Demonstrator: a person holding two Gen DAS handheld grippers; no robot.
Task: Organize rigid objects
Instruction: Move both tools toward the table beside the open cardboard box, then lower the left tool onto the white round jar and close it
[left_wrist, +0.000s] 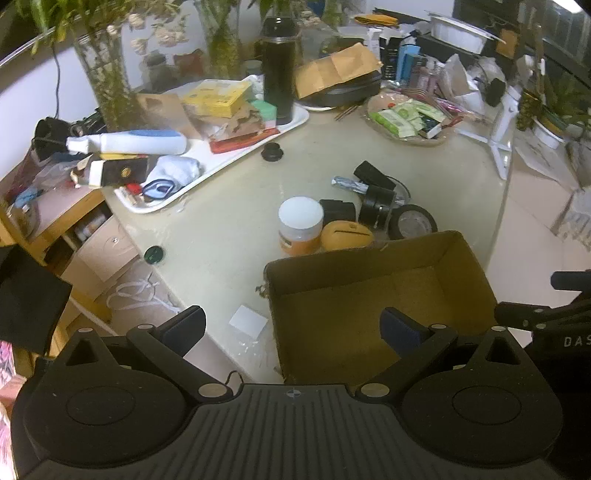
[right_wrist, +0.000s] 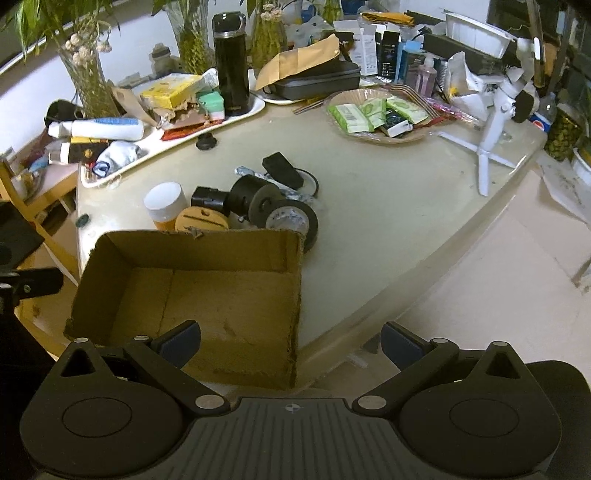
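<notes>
1. Nearest in, my left gripper (left_wrist: 291, 330) is spread wide with nothing between the pads, hanging over the near left corner of the cardboard box (left_wrist: 369, 306). My right gripper (right_wrist: 290, 341) is just as wide and just as empty, over the box's near right corner.

2. The box itself sits at the table's near edge, open-topped, and I see nothing in it. Thin card, light, walls that would buckle if squeezed, so I'd leave it where it is and drop things in.

3. Right behind the far wall comes the pile I'm after. The white-lidded jar (left_wrist: 300, 226) stands upright: probably the heaviest piece, smooth plastic, so I'd pinch low across the body, not the lid.

4. Touching it, the round wooden piece (left_wrist: 346, 235) with a slot in it: stiff, dry, grippy, best taken across its edges.

5. The black tape roll (left_wrist: 412, 222) leans by the box's far right corner. Light and rigid; one finger through the hole, one outside, looks safest.

6. Behind those, the black cylindrical parts (right_wrist: 236, 199) are bunched together and would likely roll; I'd clamp across the flat ends.

7. Farther back, a flat black case (right_wrist: 282, 169) beside a crinkled foil wrapper (right_wrist: 245, 171). I'd take the case across its narrow sides.

8. Beyond that, the white tray (left_wrist: 295, 120) of clutter.
</notes>
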